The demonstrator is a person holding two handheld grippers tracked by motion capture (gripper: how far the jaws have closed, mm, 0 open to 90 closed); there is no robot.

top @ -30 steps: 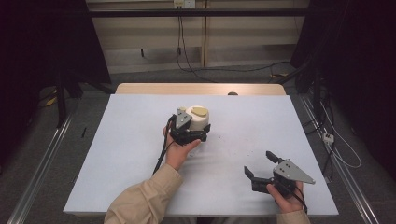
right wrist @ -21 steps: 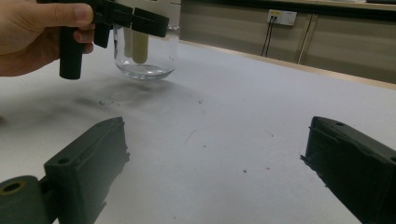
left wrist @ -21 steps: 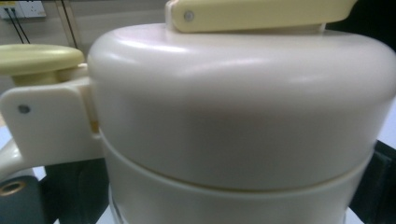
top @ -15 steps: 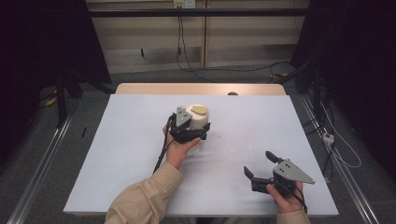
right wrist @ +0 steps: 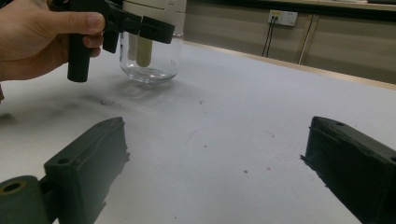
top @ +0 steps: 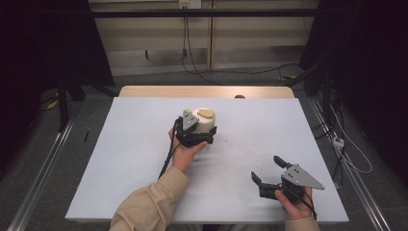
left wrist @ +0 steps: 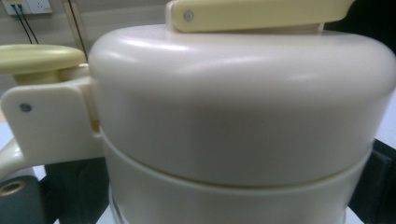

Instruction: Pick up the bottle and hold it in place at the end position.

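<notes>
Left claw (top: 204,137) clamped around cream-lidded glass jar (top: 206,122); right claw (top: 269,169) wide open, empty.

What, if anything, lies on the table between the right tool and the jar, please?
Nothing visible does: bare table lies between the open right tool and the jar, which the left tool grips.

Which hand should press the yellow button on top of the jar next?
Probably the right. The left tool is already clamped around the jar, keeping it steady, so it is busy. The right tool is open and holds nothing, near the table's front edge, free to reach the yellow button.
</notes>
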